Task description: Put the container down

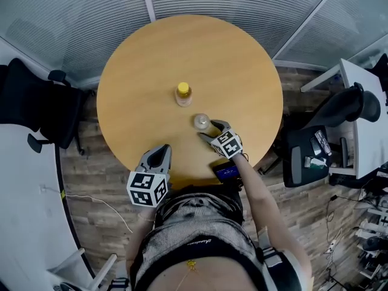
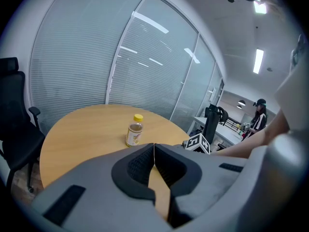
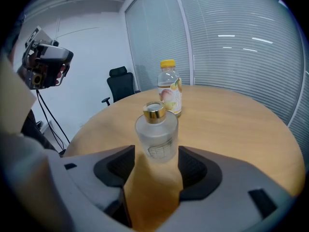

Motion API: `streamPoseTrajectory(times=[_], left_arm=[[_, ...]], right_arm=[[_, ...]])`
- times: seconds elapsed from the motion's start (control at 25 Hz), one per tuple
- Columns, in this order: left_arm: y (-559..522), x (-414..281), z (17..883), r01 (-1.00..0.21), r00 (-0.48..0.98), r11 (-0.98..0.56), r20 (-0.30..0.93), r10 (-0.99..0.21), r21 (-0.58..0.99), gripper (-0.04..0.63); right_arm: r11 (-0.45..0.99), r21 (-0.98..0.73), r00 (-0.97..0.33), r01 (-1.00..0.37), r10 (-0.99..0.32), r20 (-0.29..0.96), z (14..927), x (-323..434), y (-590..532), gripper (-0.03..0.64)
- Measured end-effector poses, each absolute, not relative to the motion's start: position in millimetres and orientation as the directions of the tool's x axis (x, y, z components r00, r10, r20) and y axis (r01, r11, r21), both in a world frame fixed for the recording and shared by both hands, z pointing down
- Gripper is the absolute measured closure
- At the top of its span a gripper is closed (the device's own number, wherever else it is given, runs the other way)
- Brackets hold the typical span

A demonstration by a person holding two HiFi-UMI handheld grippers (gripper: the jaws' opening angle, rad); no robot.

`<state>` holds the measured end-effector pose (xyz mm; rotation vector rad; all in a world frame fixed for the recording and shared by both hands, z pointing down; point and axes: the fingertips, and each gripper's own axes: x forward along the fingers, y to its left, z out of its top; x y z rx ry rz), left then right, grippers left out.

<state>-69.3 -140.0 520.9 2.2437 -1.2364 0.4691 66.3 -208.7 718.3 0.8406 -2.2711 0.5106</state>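
A small frosted glass container (image 1: 201, 122) (image 3: 156, 134) with a gold cap stands upright on the round wooden table (image 1: 151, 71). My right gripper (image 1: 209, 129) (image 3: 156, 151) is open around it. The two pads flank the container's lower body very closely at their tips, and I see no squeeze on it. A juice bottle (image 1: 183, 94) (image 2: 134, 130) (image 3: 170, 88) with a yellow cap stands just beyond, near the table's middle. My left gripper (image 1: 163, 148) (image 2: 154, 146) is shut and empty, hovering at the table's near edge.
A black office chair (image 1: 36, 111) stands to the left of the table. Another chair (image 1: 348, 105) and a white desk are to the right. A small device with a blue screen (image 1: 226, 173) sits at the table's near edge. Glass walls with blinds lie behind.
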Motion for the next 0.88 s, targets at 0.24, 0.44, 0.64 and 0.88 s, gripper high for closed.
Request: streamPoseTrajectory(times=[0.24,0.44,0.64,0.88], left_arm=[[-134,-65,521,-0.848,0.527,-0.448,0.531,-0.664,0.282,0.575],[-133,-64,522,-0.843,0.535,-0.459,0.533,-0.656,0.282,0.575],[-134,-60,521,-0.838,0.542,-0.469,0.532,-0.65,0.28,0.575],[-135,-55,522,-0.831,0.55,-0.482,0.534,-0.641,0.278,0.575]], right_arm=[[0.714,-0.122,-0.59,-0.69,-0.456,0.666,703,76,-203,0.453],[0.707,-0.112,-0.6,-0.698,-0.492,0.631,687,81,-204,0.56],[0.725,-0.067,-0.611,-0.686,-0.523,0.594,662,84,-210,0.58],[0.765,0.01,-0.637,-0.644,-0.543,0.547,628,78,-210,0.586]])
